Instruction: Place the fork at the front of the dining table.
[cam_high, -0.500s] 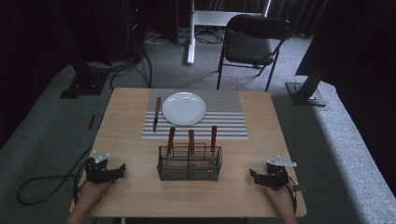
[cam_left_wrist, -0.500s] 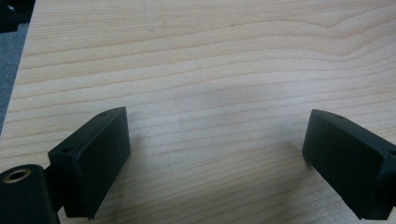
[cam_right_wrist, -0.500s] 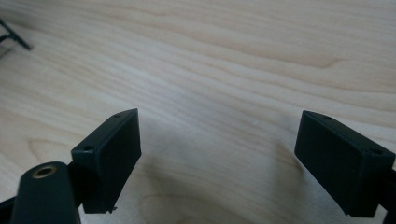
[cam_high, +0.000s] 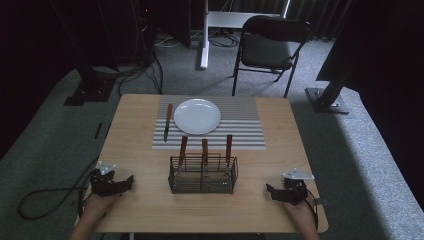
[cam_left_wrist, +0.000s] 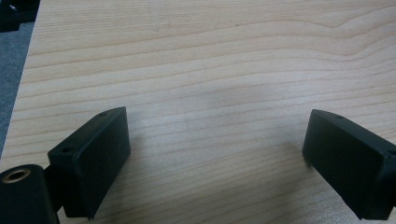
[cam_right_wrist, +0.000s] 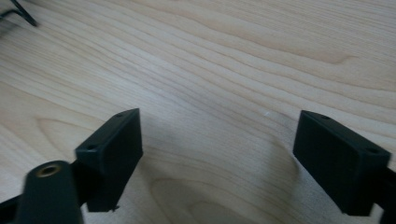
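A black wire basket (cam_high: 202, 175) stands at the table's front centre with three wooden-handled utensils (cam_high: 204, 151) upright in it. Behind it a white plate (cam_high: 197, 116) lies on a striped placemat (cam_high: 240, 130), and a wooden-handled knife (cam_high: 168, 121) lies left of the plate. My left gripper (cam_high: 122, 184) rests near the front left corner, open, with bare wood between its jaws (cam_left_wrist: 215, 154). My right gripper (cam_high: 272, 192) rests near the front right corner, open as well, nothing between its jaws (cam_right_wrist: 217, 158).
The wooden table (cam_high: 135, 145) has bare wood on both sides of the basket. A folding chair (cam_high: 272, 47) and a white desk leg (cam_high: 204, 35) stand beyond the far edge. A cable (cam_high: 45, 197) trails on the floor at the left.
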